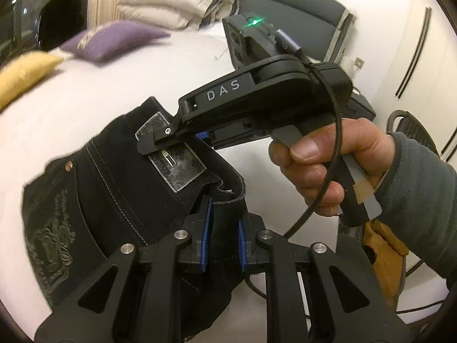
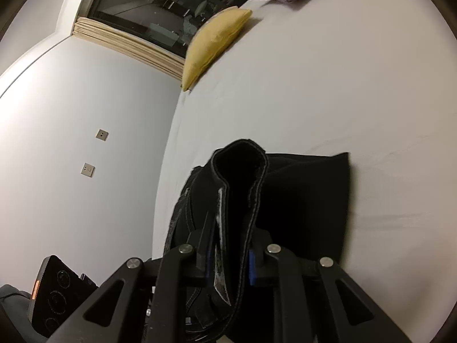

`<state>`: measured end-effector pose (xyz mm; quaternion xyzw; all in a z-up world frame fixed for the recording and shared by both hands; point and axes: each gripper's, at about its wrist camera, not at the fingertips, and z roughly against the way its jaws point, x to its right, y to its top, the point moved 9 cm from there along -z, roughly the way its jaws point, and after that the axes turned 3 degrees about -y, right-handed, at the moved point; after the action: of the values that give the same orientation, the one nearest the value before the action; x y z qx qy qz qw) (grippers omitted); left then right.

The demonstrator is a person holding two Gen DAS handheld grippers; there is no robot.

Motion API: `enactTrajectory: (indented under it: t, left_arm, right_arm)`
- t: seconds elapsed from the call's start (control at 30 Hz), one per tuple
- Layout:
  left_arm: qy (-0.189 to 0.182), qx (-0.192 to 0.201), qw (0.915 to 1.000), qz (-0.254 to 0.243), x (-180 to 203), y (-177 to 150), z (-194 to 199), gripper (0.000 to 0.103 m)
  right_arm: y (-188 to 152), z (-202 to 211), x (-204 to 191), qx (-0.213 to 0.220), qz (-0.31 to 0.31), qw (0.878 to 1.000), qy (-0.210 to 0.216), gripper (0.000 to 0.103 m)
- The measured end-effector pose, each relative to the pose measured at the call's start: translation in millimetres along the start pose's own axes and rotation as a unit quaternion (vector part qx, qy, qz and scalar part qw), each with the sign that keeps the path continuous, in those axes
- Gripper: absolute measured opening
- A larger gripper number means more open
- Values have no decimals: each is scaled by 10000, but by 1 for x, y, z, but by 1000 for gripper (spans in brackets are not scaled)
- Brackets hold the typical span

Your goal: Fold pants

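Black pants (image 1: 114,188) with grey embroidery and a leather waist patch hang over the white bed (image 1: 142,65). My left gripper (image 1: 224,223) is shut on the waistband, the fabric pinched between its blue pads. My right gripper (image 1: 160,140), held in a hand, is shut on the waistband beside the patch. In the right wrist view the right gripper (image 2: 231,254) clamps a looped fold of the pants (image 2: 300,200), which drape onto the bed (image 2: 314,85).
A purple pillow (image 1: 114,40), a yellow pillow (image 1: 22,71) and a folded beige blanket (image 1: 177,3) lie at the far end of the bed. A wall with sockets (image 2: 101,135) runs along the bed's left side. A chair (image 1: 411,131) stands at right.
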<state>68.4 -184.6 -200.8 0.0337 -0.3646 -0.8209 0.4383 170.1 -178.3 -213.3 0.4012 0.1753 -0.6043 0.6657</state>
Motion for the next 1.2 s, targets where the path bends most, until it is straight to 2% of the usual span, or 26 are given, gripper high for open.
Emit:
enactTrajectory:
  t: [0.1, 0.27, 0.4, 0.43, 0.47, 0.53, 0.57, 0.6, 0.63, 0.7, 0.77, 0.8, 0.83, 0.9, 0.97, 1.0, 1.03, 1.07, 1.1, 1.17, 1.2]
  left_arm:
    - [-75, -329, 9992, 215, -8, -11, -36, 14]
    - [-167, -323, 9991, 233, -2, -9, -56, 14]
    - [-317, -304, 9982, 407, -8, -17, -61, 19]
    - [-374, -311, 9976, 486, -8, -18, -61, 25]
    - [-442, -343, 9968, 573, -8, -20, -59, 41]
    - [-626, -258, 9948, 756, -8, -20, -46, 66]
    - [-736, -166, 9939, 803, -6, -20, -37, 69]
    - [-805, -77, 9933, 826, -5, -20, -26, 69]
    - [-800, 29, 9932, 843, -8, -20, -11, 69]
    - [-721, 219, 9929, 921, -19, -21, 9, 70]
    - [-528, 415, 9919, 1075, -46, -21, 26, 70]
    - [-388, 505, 9915, 1131, -59, -21, 32, 70]
    - [-298, 547, 9910, 1186, -72, -22, 34, 70]
    - [-150, 612, 9875, 1444, -99, -29, 38, 70]
    - [4, 701, 9845, 1605, -122, -30, 40, 70]
    - [179, 664, 9858, 1532, -129, -29, 36, 70]
    - [279, 594, 9869, 1475, -139, -23, 34, 70]
    - [311, 473, 9870, 1504, -148, -25, 25, 70]
    - [319, 392, 9867, 1545, -152, -31, 17, 70]
    - [507, 177, 9878, 1462, -160, -42, 0, 70]
    - [583, 21, 9882, 1416, -162, -46, -10, 70]
  right_arm:
    - [-6, -11, 26, -78, -162, 9997, -172, 19]
    - [-11, -1, 34, 94, -195, 9997, -92, 19]
    - [-13, -3, 35, 68, -198, 9997, -99, 19]
    - [-13, -3, 35, 83, -192, 9997, -88, 19]
    - [-13, -3, 35, 115, -190, 9997, -63, 19]
    - [-14, -1, 36, 165, -229, 9996, -31, 20]
    - [-14, 0, 38, 162, -305, 9994, -22, 24]
    - [-15, 2, 39, 152, -388, 9991, -29, 32]
    - [-15, 6, 40, 178, -411, 9990, -90, 33]
    - [-13, 18, 40, 294, -297, 9983, -412, 40]
    - [-11, 40, 40, 513, -250, 9948, -841, 47]
    - [-10, 49, 38, 595, -246, 9936, -931, 47]
    - [-11, 62, 29, 732, -227, 9931, -883, 47]
    - [-15, 74, 1, 926, -46, 9943, -527, 47]
    - [-28, 79, -38, 1035, 232, 9944, -14, 47]
    - [-34, 78, -47, 1035, 276, 9941, 197, 47]
    - [-44, 72, -57, 978, 289, 9937, 473, 47]
    - [-57, 60, -58, 826, 278, 9946, 556, 47]
    - [-65, 51, -53, 704, 252, 9961, 478, 47]
    - [-88, 22, -19, 262, -78, 9996, -56, 46]
    - [-101, 11, 12, 105, -450, 9985, -299, 27]
